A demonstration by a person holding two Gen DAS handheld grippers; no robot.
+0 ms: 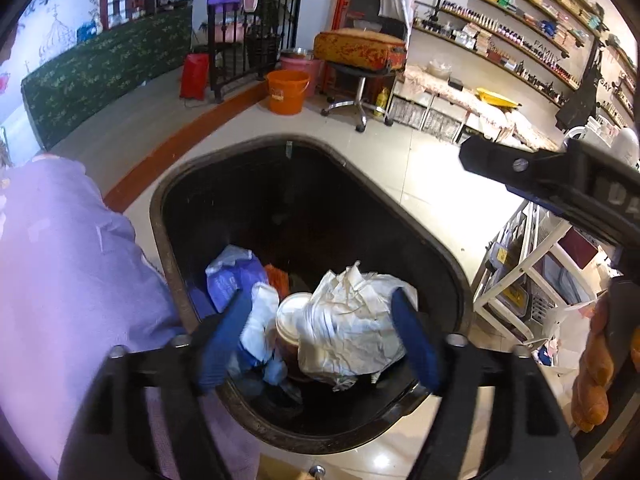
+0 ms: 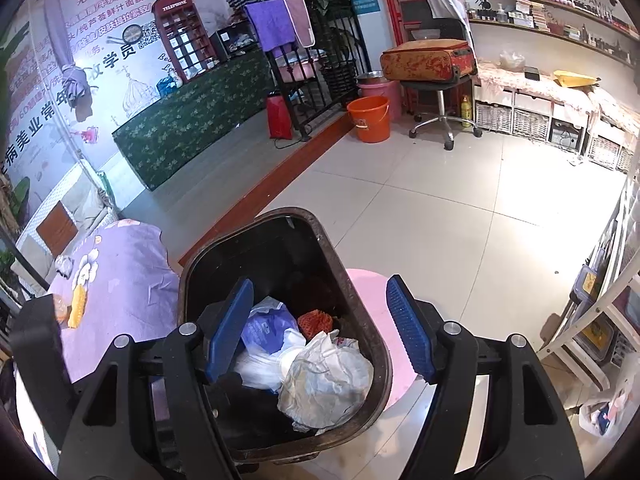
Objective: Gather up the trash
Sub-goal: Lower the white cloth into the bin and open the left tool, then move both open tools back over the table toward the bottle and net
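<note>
A dark trash bin (image 1: 452,264) stands on the tiled floor, holding crumpled white paper (image 1: 352,324), a lidded cup (image 1: 290,318), a blue-and-white plastic bag (image 1: 232,276) and an orange scrap (image 1: 278,276). My left gripper (image 1: 320,332) hovers open over the bin, fingers either side of the paper, which looks loose in the bin. The bin also shows in the right wrist view (image 2: 192,276) with the paper (image 2: 326,384) and bag (image 2: 266,328). My right gripper (image 2: 320,332) is open and empty above the bin. It appears in the left wrist view (image 1: 560,184) at right.
A purple-covered table (image 2: 120,280) with small scraps (image 2: 76,306) stands left of the bin. A pink stool (image 2: 384,320) is behind the bin. An orange bucket (image 2: 370,118), a wheeled stool with a suitcase (image 2: 430,62) and white shelving (image 2: 592,320) stand around the tiled floor.
</note>
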